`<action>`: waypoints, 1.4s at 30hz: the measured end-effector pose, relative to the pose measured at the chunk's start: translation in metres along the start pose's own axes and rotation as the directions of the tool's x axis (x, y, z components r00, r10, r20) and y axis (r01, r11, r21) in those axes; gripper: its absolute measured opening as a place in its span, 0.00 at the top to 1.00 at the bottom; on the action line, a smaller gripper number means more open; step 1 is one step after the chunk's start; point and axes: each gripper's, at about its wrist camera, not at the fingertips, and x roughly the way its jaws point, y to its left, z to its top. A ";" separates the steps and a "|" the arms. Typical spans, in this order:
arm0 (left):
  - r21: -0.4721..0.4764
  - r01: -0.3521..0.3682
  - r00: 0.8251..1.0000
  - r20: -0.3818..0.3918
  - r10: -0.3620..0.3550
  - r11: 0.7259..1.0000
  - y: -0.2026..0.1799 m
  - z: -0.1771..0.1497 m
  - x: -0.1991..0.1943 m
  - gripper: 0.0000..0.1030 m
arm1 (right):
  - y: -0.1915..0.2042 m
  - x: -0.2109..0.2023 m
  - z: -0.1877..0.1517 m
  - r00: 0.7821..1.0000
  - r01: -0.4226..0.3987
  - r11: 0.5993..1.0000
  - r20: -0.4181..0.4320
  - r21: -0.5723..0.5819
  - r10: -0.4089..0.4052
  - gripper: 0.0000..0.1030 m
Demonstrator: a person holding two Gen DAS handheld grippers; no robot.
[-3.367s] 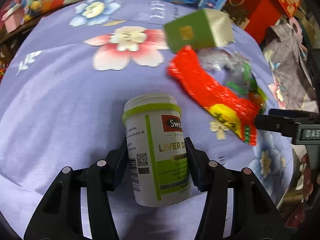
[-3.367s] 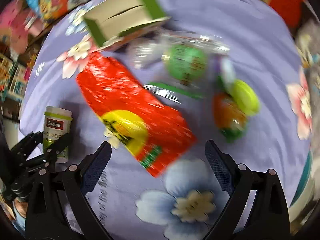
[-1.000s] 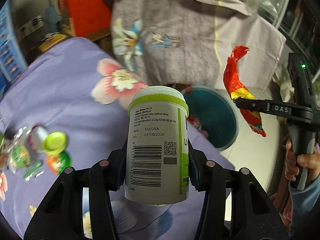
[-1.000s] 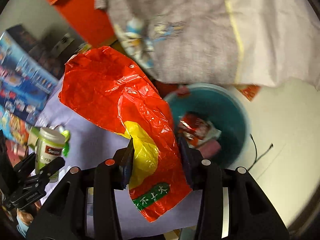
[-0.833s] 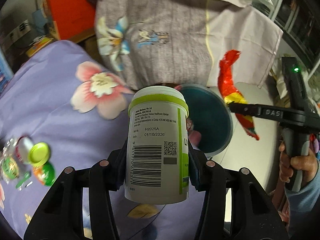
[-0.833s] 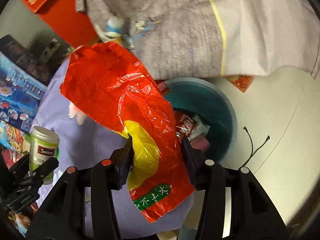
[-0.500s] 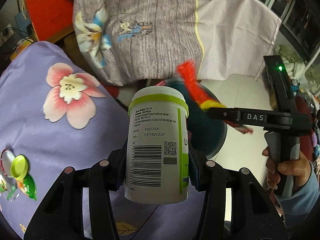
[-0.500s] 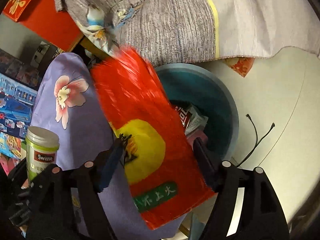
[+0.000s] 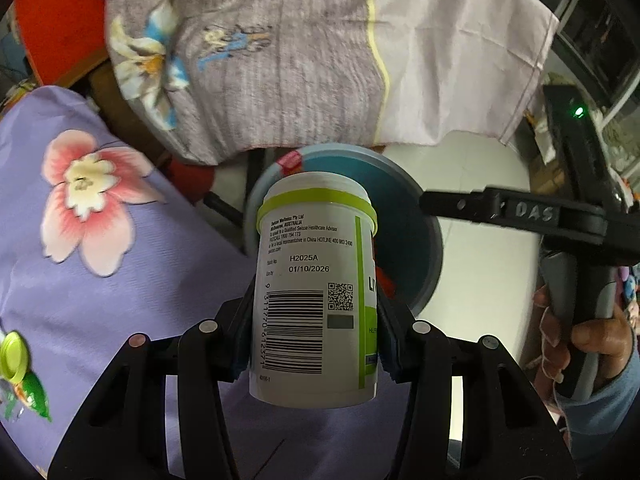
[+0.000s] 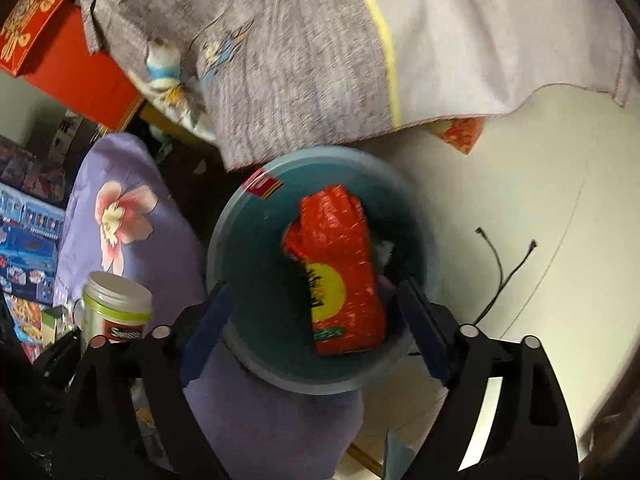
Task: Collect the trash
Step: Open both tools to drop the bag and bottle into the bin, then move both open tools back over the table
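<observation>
My left gripper point(image 9: 314, 332) is shut on a white supplement bottle point(image 9: 316, 284) with a lime band and barcode, held upright over the table's edge beside the teal trash bin point(image 9: 424, 236). In the right wrist view my right gripper point(image 10: 316, 320) hangs over the bin point(image 10: 248, 248) with its jaws opening wide and nothing between them. The red and yellow snack bag point(image 10: 340, 272) lies loose inside the bin, below the fingers. The bottle point(image 10: 116, 308) shows at lower left there. The right gripper point(image 9: 520, 216) and a hand point(image 9: 592, 336) on its handle appear at right in the left wrist view.
A purple floral tablecloth point(image 9: 80, 272) covers the table, with green lids and wrappers point(image 9: 16, 364) at its left edge. A grey and pink floral cloth point(image 9: 320, 60) hangs behind the bin. Red boxes point(image 10: 68, 52) stand at back left. Black cable point(image 10: 500, 272) lies on the pale floor.
The right gripper opened and let go of the red bag, which dropped into the bin. The left gripper carried the bottle toward the bin, now right beside it.
</observation>
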 end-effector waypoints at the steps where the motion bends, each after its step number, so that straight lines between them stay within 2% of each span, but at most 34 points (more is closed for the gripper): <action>1: 0.009 0.011 1.000 -0.014 -0.011 1.000 -0.005 0.002 0.007 0.50 | -0.004 -0.004 0.001 1.000 0.010 1.000 0.010 0.010 -0.010 0.20; 4: 0.020 0.022 0.999 -0.033 -0.021 1.000 -0.015 0.005 0.020 0.48 | -0.014 -0.009 0.001 1.000 0.025 0.999 0.017 0.035 -0.025 0.20; 7: 0.029 0.008 1.000 -0.030 -0.007 1.000 -0.021 0.007 0.024 0.32 | -0.022 -0.010 -0.001 0.999 0.037 0.998 0.017 0.052 -0.038 0.20; 13: 0.010 -0.011 1.000 -0.011 0.011 1.000 -0.016 0.006 0.016 0.21 | -0.022 -0.009 -0.003 0.999 0.043 0.998 0.002 0.052 -0.043 0.20; 16: -0.015 -0.014 1.000 -0.004 0.014 1.000 -0.009 0.004 0.008 0.11 | -0.016 -0.009 -0.005 0.999 0.041 0.998 -0.005 0.042 -0.041 0.17; 28: -0.092 -0.033 0.999 0.037 0.037 0.995 0.018 -0.018 -0.029 0.05 | 0.029 -0.013 -0.018 0.998 0.046 0.998 -0.028 -0.053 -0.047 0.16; 42: -0.236 -0.105 0.986 0.103 0.132 0.966 0.094 -0.079 -0.097 0.05 | 0.133 -0.008 -0.053 0.999 0.010 0.974 -0.049 -0.224 -0.021 0.16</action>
